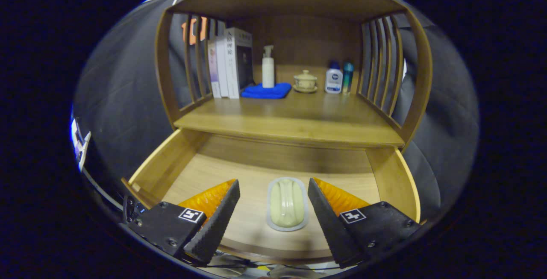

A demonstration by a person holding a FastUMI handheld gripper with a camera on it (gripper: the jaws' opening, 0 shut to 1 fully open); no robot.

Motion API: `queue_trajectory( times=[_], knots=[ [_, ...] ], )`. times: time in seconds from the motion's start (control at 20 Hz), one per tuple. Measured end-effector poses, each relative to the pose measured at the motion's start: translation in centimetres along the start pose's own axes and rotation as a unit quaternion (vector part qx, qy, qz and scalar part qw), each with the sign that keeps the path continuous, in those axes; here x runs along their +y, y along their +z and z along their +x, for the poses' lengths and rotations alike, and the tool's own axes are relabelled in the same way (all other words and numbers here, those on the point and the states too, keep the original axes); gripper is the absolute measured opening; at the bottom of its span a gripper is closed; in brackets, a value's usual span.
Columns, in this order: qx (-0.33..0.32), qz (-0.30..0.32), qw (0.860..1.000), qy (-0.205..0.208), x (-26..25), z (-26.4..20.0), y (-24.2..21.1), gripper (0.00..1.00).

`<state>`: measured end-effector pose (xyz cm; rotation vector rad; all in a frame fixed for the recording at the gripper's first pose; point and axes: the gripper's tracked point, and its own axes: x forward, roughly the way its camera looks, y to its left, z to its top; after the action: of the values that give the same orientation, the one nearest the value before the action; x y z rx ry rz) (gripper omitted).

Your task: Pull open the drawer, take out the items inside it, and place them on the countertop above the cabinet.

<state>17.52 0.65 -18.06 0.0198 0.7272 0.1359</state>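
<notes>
Non-task clutter at back of shelf

Books (pixel 228 63) upright by left slats. Blue cloth (pixel 266 91) w/ white pump bottle (pixel 268 72) on it. Lidded ceramic cup (pixel 305 81) on saucer, then white bottle (pixel 333 80), teal bottle (pixel 348 77) just beside it.

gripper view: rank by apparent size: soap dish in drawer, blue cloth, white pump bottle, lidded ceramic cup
1. Pale green soap in its white oval dish, between the open gripper fingers; nearness inflates it.
2. Folded blue cloth.
3. White pump bottle.
4. Beige lidded ceramic cup on its saucer.
</notes>
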Motion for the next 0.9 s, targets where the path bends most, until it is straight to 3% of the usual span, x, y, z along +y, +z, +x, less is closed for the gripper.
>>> queue_trajectory(
  times=[0.3, 0.5, 0.9],
  knots=[
    [0.108, -0.019, 0.994, -0.012, -0.5, 3.5, -2.7, 0.92],
    [0.148, -0.007, 0.988, -0.031, -1.4, 4.9, -4.0, 0.80],
    [0.191, 0.018, 0.981, -0.034, -1.6, 6.0, -5.4, 0.30]
  ],
)
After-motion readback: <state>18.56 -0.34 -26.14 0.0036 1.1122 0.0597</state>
